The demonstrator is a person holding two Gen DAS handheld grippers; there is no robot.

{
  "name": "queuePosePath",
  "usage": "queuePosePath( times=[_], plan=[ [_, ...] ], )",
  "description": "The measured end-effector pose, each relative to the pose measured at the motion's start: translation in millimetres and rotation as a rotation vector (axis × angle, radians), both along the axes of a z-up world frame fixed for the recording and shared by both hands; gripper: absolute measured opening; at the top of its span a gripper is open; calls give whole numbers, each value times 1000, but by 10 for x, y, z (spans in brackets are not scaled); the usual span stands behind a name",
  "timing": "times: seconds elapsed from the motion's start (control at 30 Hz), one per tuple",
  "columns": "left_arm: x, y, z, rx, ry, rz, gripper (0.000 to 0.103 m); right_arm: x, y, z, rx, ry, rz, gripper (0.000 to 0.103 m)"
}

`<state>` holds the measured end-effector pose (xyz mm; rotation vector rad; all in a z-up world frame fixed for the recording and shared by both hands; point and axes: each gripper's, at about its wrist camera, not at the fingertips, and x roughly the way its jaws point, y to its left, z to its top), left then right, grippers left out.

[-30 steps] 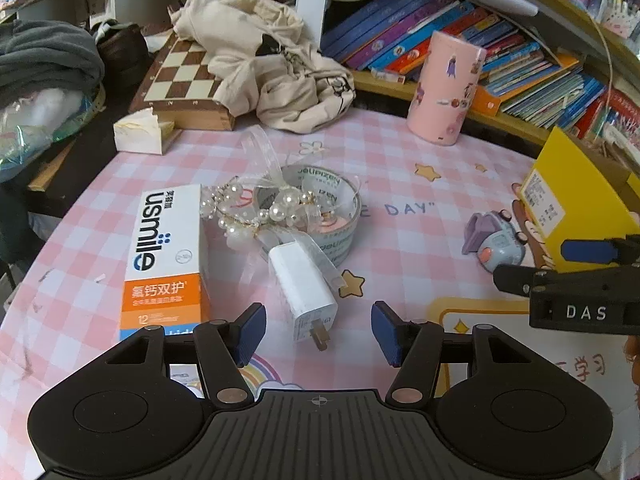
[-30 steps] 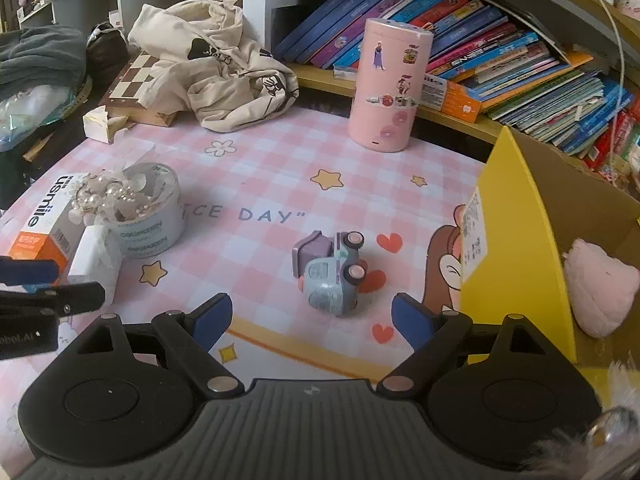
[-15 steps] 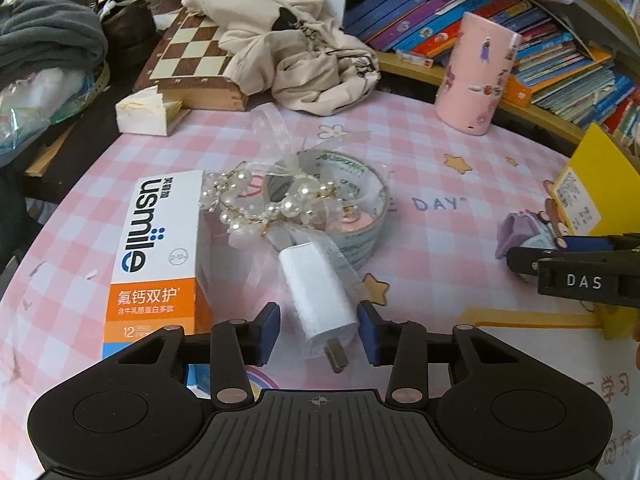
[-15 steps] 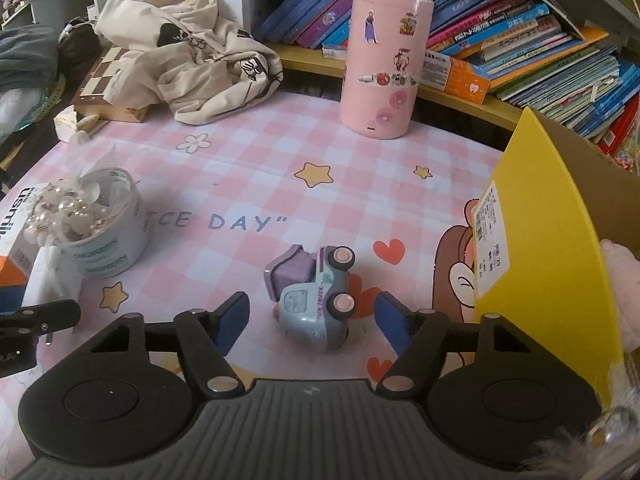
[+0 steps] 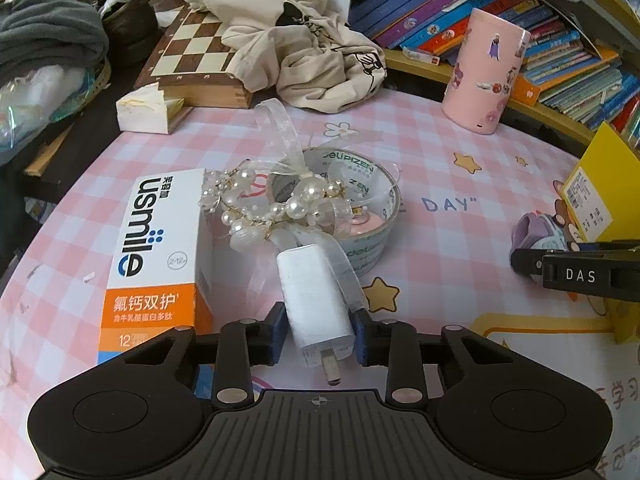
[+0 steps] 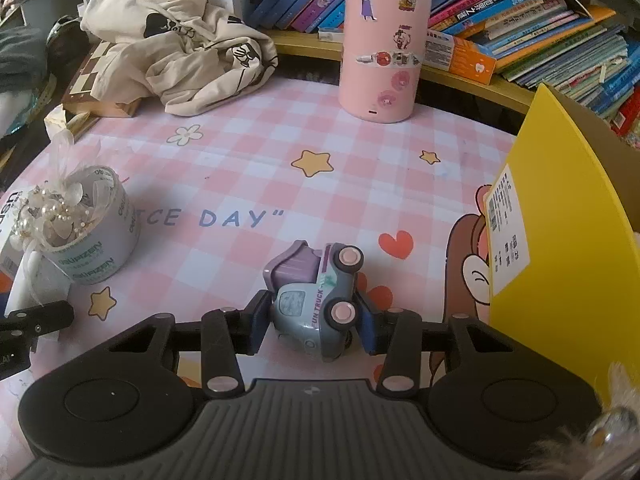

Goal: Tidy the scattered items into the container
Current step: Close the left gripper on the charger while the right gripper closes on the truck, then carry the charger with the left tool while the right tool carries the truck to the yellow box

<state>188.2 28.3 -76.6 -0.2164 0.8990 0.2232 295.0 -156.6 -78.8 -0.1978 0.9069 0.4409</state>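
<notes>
My left gripper (image 5: 319, 334) is shut on a white charger plug (image 5: 314, 304) lying on the pink checked table, prongs toward me. A pearl hairband with ribbon (image 5: 276, 204) drapes over a tape roll (image 5: 360, 216) just beyond it. A usmile toothpaste box (image 5: 156, 256) lies at the left. My right gripper (image 6: 314, 326) is shut on a grey and purple toy truck (image 6: 316, 296) lying on its side. The yellow cardboard box (image 6: 560, 248) stands open at the right.
A pink cylinder with stickers (image 6: 384, 40) stands at the back. A beige hoodie (image 5: 296, 36) lies over a chessboard (image 5: 192, 56) at the back left. Books (image 6: 520, 12) fill the shelf behind. A pink plush edge (image 6: 636, 240) shows inside the box.
Both grippers moved forward and closed. The left one went from open to shut on the charger plug. The right one went from open to shut on the toy truck.
</notes>
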Motion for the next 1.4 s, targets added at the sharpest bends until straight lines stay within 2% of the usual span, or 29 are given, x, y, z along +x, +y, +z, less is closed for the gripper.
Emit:
queuePosePath(
  times=[0.13,0.7,1.4],
  plan=[
    [-65,11,15,-19,-3,1,26,-67,-9,47,16,0,10,42],
    [-564,20,184,-71,-46,-4,26,-737,-40,236,48,20,62,42],
    [-1208,-14,492,-75,-132,-83,26,-1559,-74,504,81,-44,50,42]
  ],
)
